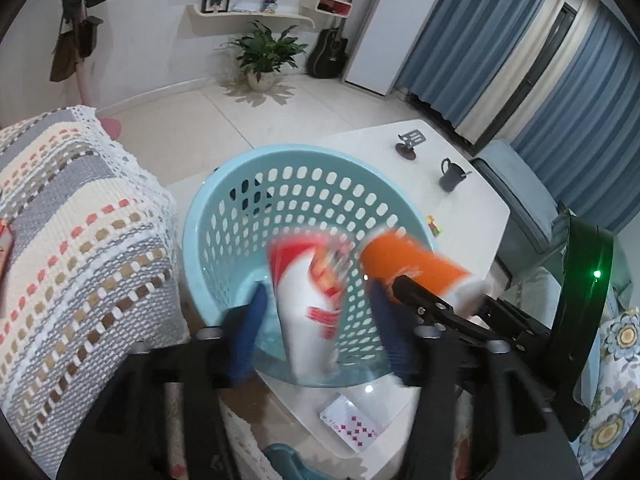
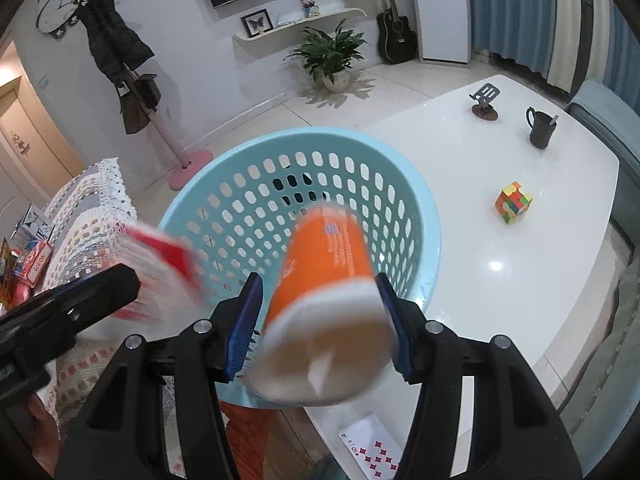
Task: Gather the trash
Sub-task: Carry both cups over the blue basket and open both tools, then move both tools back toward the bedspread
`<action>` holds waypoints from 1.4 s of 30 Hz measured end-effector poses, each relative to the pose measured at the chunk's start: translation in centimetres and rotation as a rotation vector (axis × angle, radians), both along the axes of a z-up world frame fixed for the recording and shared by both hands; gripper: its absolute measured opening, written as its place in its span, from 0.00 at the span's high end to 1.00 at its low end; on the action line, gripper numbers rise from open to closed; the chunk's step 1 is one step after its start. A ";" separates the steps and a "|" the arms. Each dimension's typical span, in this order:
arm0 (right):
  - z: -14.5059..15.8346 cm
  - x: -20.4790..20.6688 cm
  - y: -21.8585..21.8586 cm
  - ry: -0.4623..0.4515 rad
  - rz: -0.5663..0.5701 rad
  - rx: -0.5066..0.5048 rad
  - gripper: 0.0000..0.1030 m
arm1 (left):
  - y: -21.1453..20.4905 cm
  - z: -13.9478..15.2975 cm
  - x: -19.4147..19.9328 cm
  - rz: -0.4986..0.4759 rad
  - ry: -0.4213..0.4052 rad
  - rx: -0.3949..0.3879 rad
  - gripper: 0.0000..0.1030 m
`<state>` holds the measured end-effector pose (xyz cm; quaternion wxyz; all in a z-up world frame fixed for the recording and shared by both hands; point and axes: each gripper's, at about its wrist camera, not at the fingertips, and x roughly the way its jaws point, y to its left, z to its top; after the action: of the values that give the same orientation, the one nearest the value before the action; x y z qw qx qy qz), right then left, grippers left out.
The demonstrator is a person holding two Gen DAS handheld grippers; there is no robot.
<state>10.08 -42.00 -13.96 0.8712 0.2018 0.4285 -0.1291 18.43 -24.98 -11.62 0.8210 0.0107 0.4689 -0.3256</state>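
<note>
Orange cup (image 2: 320,300), blurred, base near, mouth toward basket (image 2: 424,216); right gripper (image 2: 318,320) spread. Left gripper (image 1: 316,320) spread around red-white cup (image 1: 308,308).

Both wrist cameras are looking forward and down along their fingers, close over the basket (image 1: 224,216) (image 2: 416,216). The left view is sitting to the left, catching the right gripper (image 1: 432,300) at its right edge. Both are sharing the basket, table (image 1: 472,216) (image 2: 500,264), plant (image 1: 264,54) (image 2: 330,54) and far wall.
</note>
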 end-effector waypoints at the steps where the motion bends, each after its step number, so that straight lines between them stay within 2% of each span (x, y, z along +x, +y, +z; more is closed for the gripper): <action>1: 0.0 0.0 -0.1 0.000 -0.002 0.004 0.48 | 0.0 0.0 -0.2 0.000 -0.005 0.000 0.45; 11: 1.0 -0.7 -0.2 -0.027 -0.005 0.017 0.46 | 3.4 1.4 -1.0 0.043 -0.014 -0.049 0.40; 19: 3.9 -1.2 3.0 -0.088 0.068 -0.025 0.46 | 7.6 3.4 -3.2 0.106 -0.069 -0.092 0.40; 27: 9.8 -1.5 11.1 -0.249 0.245 -0.082 0.46 | 16.8 8.3 -7.0 0.274 -0.207 -0.147 0.40; 31: 11.9 -1.3 16.5 -0.308 0.363 -0.093 0.46 | 22.5 10.5 -9.1 0.407 -0.290 -0.124 0.40; 37: 12.9 -0.3 24.0 -0.340 0.521 -0.102 0.46 | 31.2 11.8 -11.2 0.607 -0.340 -0.075 0.37; 42: 11.8 0.7 29.1 -0.376 0.607 -0.103 0.46 | 36.9 12.0 -10.3 0.679 -0.344 -0.025 0.31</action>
<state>10.79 -12.94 -2.16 0.9425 0.0413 0.2940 0.1534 8.13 11.90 0.37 0.9489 -0.1006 0.2970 -0.0341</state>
